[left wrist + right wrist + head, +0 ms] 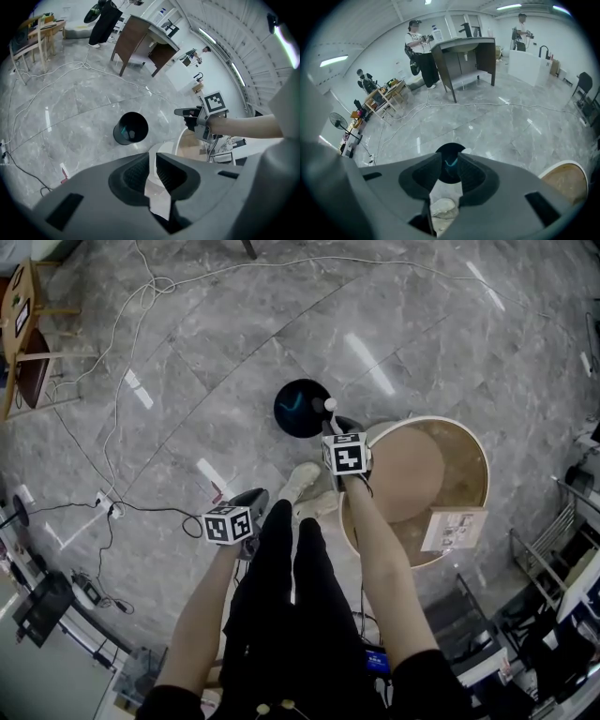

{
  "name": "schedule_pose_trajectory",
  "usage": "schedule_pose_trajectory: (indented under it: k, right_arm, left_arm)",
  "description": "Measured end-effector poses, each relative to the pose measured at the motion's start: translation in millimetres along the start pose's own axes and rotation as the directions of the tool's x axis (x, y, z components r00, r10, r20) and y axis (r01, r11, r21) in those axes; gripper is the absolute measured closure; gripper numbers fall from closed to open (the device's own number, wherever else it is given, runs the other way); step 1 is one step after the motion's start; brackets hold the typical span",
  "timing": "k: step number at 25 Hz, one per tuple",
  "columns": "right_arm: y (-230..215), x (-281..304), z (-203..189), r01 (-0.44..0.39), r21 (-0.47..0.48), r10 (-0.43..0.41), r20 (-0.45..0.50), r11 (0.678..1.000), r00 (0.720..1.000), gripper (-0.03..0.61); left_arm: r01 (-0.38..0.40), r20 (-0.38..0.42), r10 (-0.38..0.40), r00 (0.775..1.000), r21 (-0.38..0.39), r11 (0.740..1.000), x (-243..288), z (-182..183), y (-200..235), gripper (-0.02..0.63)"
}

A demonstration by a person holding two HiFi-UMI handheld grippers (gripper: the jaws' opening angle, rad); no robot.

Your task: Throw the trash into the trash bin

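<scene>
The black trash bin (302, 409) stands on the marble floor, with a teal streak inside. My right gripper (330, 425) hangs at the bin's right rim. In the right gripper view its jaws stand open and empty (450, 158), and the bin's mouth (450, 168) shows between them. A small white lump of trash (330, 405) sits free just past the tips, over the rim. A pale lump (131, 135) shows inside the bin (131, 128). My left gripper (253, 499) is lower left of the bin. Its jaws (152, 161) are nearly together on a thin pale scrap (158, 197).
A round wooden table with a white rim (473, 442) stands right of the bin, a printed sheet (454, 528) at its edge. The person's white shoe (298, 482) is near the bin. Cables (122, 381) cross the floor; a wooden chair (23, 334) stands far left.
</scene>
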State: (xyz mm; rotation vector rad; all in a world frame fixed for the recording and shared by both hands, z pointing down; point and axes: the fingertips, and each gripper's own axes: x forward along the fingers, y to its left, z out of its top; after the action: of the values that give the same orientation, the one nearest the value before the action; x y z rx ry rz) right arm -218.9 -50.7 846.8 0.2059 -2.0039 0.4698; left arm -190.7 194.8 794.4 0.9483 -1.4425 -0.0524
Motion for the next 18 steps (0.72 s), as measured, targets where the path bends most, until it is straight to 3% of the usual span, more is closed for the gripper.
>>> schedule_pose_trajectory:
  k: [10,18]
  right_arm:
    - [-2.0,-17.6,-47.1,-0.008,0.072,0.01,-0.033,0.997,0.999,0.482]
    - [15.8,-55.2,-93.8,0.0,0.115,0.004,-0.03,0.993,1.0,0.479]
  left_arm:
    - [-0.01,-0.038,0.011,0.999,0.017,1.0,-0.7,-14.4,13.7,0.568]
    - [0.02,-0.077,-0.011,0.997,0.108,0.994,0.5,-14.0,3.4,0.568]
